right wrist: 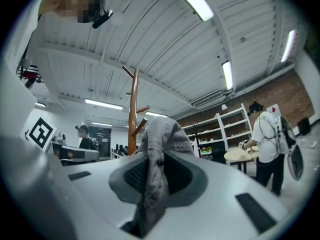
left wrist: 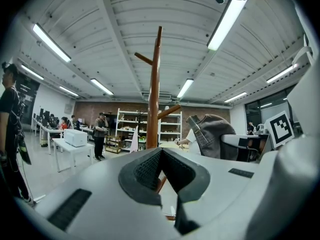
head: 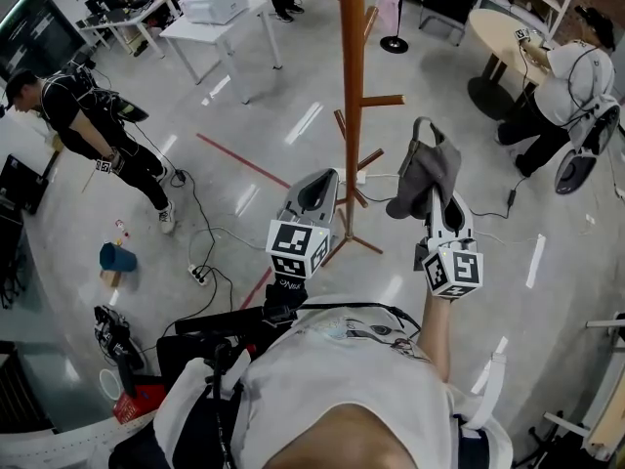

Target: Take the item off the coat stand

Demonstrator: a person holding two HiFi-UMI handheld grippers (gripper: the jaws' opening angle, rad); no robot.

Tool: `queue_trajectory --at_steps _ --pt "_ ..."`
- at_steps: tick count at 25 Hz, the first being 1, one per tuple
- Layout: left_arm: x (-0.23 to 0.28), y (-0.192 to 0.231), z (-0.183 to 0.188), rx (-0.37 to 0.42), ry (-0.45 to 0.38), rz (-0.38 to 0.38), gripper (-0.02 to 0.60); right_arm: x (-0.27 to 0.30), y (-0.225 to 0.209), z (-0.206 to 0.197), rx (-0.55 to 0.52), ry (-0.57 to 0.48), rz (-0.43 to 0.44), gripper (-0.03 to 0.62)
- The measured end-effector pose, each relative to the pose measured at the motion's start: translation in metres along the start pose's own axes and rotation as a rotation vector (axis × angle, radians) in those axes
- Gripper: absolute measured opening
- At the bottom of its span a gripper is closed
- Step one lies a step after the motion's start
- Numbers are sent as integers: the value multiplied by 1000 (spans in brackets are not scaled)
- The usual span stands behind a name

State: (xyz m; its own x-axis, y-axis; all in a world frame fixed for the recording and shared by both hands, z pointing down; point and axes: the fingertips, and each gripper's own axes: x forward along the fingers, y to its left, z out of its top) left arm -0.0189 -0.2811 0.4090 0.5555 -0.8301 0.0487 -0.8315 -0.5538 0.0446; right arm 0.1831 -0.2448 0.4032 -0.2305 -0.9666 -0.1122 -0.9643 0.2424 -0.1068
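Note:
The wooden coat stand (head: 352, 86) rises in the middle of the floor, with bare pegs on its lower part. A grey cap (head: 425, 169) hangs to the right of the pole, apart from the pegs, with my right gripper (head: 431, 191) shut on its fabric. In the right gripper view the cap (right wrist: 160, 134) fills the jaws of the right gripper (right wrist: 155, 156), and the stand (right wrist: 132, 114) is behind it to the left. My left gripper (head: 314, 179) is held just left of the pole, shut and empty. The left gripper view shows the left gripper (left wrist: 160, 151), the stand (left wrist: 154, 99) and the cap (left wrist: 215, 136).
A person (head: 98, 135) stands at the left. Another person (head: 566, 86) leans at a round table (head: 503, 32) at the back right. A white table (head: 217, 27) is at the back. Cables and a power strip (head: 200, 274) lie on the floor by a blue bucket (head: 117, 257).

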Motion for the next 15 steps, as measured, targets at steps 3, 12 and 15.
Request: queue_trajectory --at_steps 3,12,15 --pt "0 -1 1 2 -6 0 2 0 1 0 2 -3 3 54" --pt "-1 2 2 -2 -3 -3 2 1 5 1 7 -4 3 54" --pt "-2 -1 2 1 -1 -8 2 -2 3 2 7 -5 0 54"
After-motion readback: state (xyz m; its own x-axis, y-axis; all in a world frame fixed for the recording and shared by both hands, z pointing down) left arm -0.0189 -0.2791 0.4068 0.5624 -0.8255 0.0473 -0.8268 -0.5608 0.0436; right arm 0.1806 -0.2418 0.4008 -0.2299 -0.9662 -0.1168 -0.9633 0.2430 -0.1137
